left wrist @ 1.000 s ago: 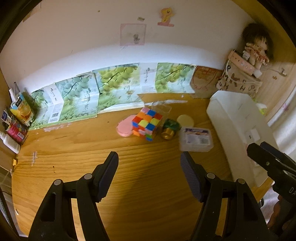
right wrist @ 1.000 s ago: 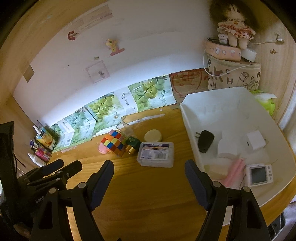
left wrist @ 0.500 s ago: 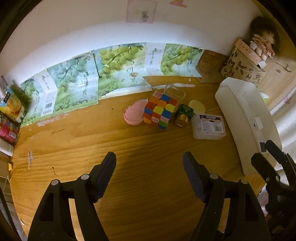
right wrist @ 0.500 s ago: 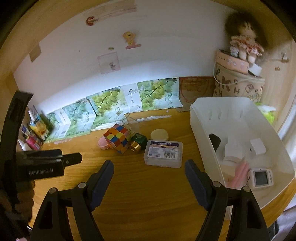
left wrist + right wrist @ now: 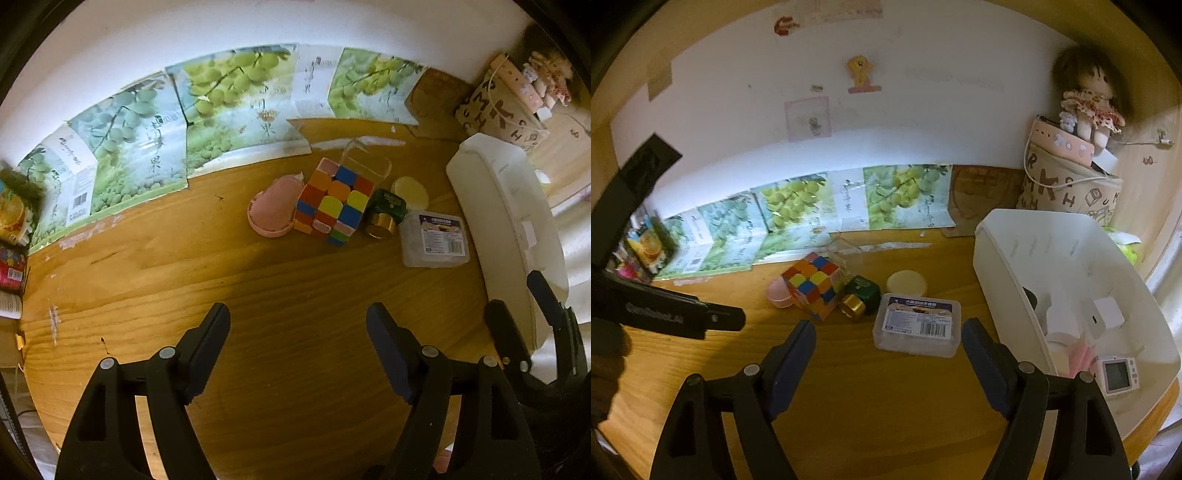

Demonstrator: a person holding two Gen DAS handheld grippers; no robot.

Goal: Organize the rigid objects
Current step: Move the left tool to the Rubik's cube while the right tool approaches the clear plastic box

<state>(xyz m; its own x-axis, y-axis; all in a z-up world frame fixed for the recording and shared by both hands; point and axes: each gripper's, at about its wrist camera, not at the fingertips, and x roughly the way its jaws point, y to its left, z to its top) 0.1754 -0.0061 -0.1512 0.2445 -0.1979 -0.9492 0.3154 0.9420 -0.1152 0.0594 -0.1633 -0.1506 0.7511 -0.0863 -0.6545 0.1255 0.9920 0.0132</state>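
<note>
With the left gripper and right gripper both spread and empty above the wooden desk, the step looks like approach: next, straddle the clear labelled box lying just beside the white bin.

Both wrist views look forward and down over the table toward the back wall, sharing cube and bin

I counted one puzzle cube, one clear labelled box, one green-gold bottle, one white bin right of my fingers.
</note>
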